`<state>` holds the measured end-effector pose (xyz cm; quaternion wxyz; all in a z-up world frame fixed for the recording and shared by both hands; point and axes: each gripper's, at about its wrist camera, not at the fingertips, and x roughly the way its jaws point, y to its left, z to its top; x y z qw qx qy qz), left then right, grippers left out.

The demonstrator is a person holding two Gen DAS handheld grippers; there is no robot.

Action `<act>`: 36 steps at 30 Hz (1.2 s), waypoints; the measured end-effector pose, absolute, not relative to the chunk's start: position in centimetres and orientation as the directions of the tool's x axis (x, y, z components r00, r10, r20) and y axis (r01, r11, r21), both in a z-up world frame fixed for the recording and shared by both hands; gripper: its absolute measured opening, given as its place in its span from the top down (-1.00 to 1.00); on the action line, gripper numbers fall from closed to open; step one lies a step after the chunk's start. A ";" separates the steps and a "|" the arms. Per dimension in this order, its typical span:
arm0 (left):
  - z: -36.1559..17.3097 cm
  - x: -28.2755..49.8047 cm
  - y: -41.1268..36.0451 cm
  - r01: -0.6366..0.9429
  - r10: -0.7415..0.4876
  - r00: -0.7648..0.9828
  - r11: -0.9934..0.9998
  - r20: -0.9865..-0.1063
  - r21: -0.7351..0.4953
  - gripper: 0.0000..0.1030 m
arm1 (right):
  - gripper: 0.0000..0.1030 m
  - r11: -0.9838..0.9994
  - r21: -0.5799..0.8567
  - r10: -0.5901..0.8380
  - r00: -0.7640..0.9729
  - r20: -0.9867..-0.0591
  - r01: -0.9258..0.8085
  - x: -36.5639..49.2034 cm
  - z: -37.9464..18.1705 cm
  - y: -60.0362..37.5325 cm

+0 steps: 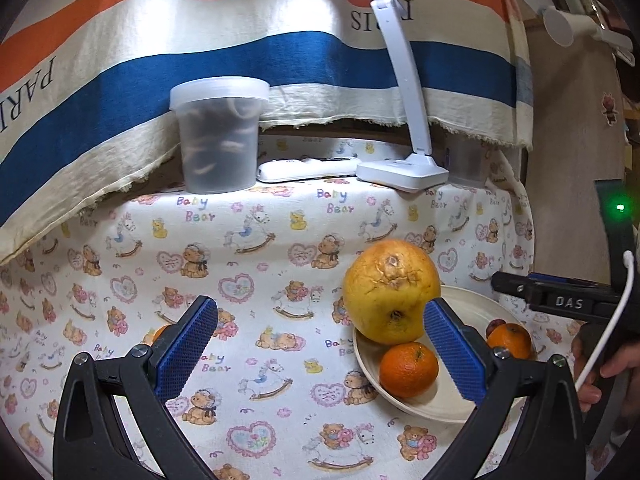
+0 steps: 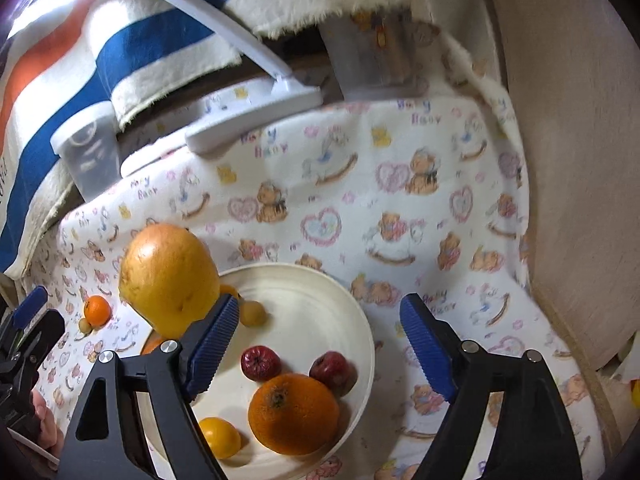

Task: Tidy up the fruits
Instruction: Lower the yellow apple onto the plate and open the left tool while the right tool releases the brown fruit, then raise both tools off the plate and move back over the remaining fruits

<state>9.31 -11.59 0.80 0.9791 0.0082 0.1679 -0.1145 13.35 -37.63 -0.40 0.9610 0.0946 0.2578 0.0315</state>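
So the cream plate (image 2: 352,304) is the thing to go by here. On it I count one big yellow grapefruit (image 2: 168,276), one large orange (image 2: 294,414), two dark red wrinkly fruits (image 2: 260,362), a small yellow citrus (image 2: 220,436) and a little tan round one (image 2: 253,313). Off the plate, out past the grapefruit, sits one small tangerine (image 2: 97,311) on the cloth.

The grapefruit is scarred and puckered around its stem end and leans on the plate's rim.

Left tongs (image 1: 320,356) are spread wide with nothing in them, just beside the plate. Right tongs (image 2: 316,356) are also wide and empty, hanging over it.

The counter (image 1: 248,256) has a teddy-bear "Baby Bear" cloth. Behind the plate: two lidded plastic tubs (image 1: 219,136), a white desk lamp (image 1: 402,172), a striped hanging cloth (image 1: 248,68).
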 end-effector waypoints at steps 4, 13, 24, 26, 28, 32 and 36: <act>0.9 8.9 -11.6 0.226 -0.218 0.927 0.974 -0.306 -0.010 -0.99 | -0.69 0.987 0.163 0.074 0.910 -0.409 -0.007 12.2 0.5 -37.3; 1.1 8.8 -11.6 0.217 -0.211 0.931 0.976 -0.298 -0.010 -0.99 | -0.99 0.999 0.042 0.004 0.967 -0.255 0.007 9.5 2.1 -35.3; 1.2 8.7 -11.8 0.222 -0.213 0.932 0.975 -0.292 -0.004 -0.99 | -0.99 1.000 0.015 0.014 0.979 -0.205 -0.011 8.2 2.1 -33.8; 1.2 8.7 -11.8 0.222 -0.214 0.932 0.975 -0.293 -0.003 -0.99 | -0.99 1.000 0.012 0.014 0.978 -0.206 -0.012 8.2 2.0 -33.7; 1.2 8.7 -11.8 0.223 -0.214 0.931 0.975 -0.296 -0.004 -0.99 | -0.99 1.000 0.012 0.016 0.977 -0.212 -0.014 8.3 1.9 -33.7; 1.1 8.7 -11.8 0.224 -0.215 0.931 0.975 -0.296 -0.003 -0.99 | -0.99 1.000 0.017 0.014 0.971 -0.238 -0.010 8.8 1.6 -33.8; 1.1 8.8 -11.8 0.228 -0.218 0.929 0.974 -0.300 -0.003 -0.99 | -0.99 1.000 0.020 0.003 0.968 -0.251 0.002 9.1 1.5 -33.9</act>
